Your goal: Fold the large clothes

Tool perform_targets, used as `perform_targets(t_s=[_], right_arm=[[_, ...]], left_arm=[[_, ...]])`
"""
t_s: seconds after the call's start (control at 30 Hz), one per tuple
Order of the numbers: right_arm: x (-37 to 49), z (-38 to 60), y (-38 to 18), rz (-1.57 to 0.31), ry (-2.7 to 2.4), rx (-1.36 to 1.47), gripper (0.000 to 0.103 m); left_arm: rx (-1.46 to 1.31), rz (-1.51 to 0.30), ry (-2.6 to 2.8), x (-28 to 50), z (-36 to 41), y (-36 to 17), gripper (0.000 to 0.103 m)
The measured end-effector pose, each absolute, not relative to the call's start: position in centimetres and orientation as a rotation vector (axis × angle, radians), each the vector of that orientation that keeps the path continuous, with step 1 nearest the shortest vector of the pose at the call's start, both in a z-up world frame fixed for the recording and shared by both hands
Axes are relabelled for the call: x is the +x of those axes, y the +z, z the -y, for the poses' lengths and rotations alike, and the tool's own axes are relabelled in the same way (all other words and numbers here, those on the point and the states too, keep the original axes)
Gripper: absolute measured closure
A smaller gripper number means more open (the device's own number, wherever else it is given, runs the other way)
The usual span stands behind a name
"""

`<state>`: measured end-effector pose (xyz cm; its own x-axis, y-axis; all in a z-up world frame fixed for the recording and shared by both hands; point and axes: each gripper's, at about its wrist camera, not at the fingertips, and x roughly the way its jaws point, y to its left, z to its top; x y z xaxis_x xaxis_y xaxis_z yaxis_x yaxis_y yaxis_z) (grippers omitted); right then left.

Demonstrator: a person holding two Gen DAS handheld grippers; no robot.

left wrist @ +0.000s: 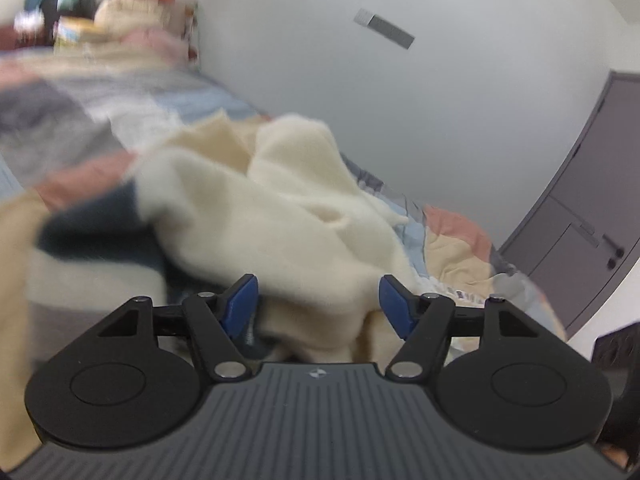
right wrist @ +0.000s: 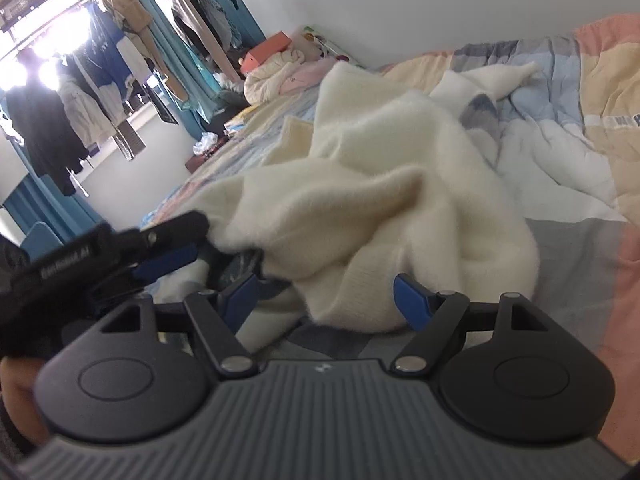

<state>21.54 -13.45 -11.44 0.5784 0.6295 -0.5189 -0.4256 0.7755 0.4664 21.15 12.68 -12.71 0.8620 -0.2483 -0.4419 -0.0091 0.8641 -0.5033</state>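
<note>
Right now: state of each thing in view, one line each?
cream sweater: crumpled in a heap on the bed, unfolded, not gripped
left gripper: open, holding nothing
right gripper: open, holding nothing
patchwork quilt: spread over the bed, rumpled
grey door: closed

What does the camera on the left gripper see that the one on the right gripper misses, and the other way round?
Only the left wrist view shows the grey door and the wall vent. Only the right wrist view shows the hanging clothes, the blue curtain and the left gripper seen from outside. Both show the cream fleece garment crumpled on the patchwork bedspread, the orange box, and open blue-tipped jaws holding nothing.
</note>
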Motion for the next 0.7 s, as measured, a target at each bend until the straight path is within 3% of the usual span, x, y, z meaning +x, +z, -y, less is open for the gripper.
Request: perform_targets(t_s=[0.1, 0.17, 0.23, 0.27, 0.33, 0.43, 0.5, 0.7], right_arm=[[22.7, 13.2, -12.5, -0.750, 0.600, 0.320, 0.027], [23.4, 13.1, -13.0, -0.749, 0.577, 0.317, 0.028], [24.0, 12.8, -13.3, -0.747, 0.555, 0.306, 0.028], [24.4, 12.7, -13.6, -0.751, 0.550, 0.300, 0.029], [25.2, 12.7, -14.1, -0.768, 0.533, 0.297, 0.047], [25.8, 13.5, -14.3, -0.770, 0.496, 0.321, 0.070], [25.9, 14.2, -13.9, -0.761, 0.488, 0.344, 0.078], [23.5, 16.5, -9.9, -0.640, 0.529, 0.370, 0.087]], left_arm=[[-0.591, -0.548, -0.132, 23.0, -13.4, -14.2, 0.031], [-0.606, -0.526, -0.095, 23.6, -13.7, -14.8, 0.040], [-0.580, -0.527, -0.058, 24.4, -13.7, -14.9, 0.064], [-0.584, -0.519, -0.045, 24.5, -14.0, -15.0, 0.069], [-0.615, -0.491, -0.051, 24.4, -14.7, -15.0, 0.086], [-0.642, -0.440, -0.063, 23.7, -15.3, -14.4, 0.092], [-0.648, -0.383, -0.062, 22.7, -15.6, -13.3, 0.093], [-0.657, -0.257, -0.067, 18.8, -16.8, -9.9, 0.094]])
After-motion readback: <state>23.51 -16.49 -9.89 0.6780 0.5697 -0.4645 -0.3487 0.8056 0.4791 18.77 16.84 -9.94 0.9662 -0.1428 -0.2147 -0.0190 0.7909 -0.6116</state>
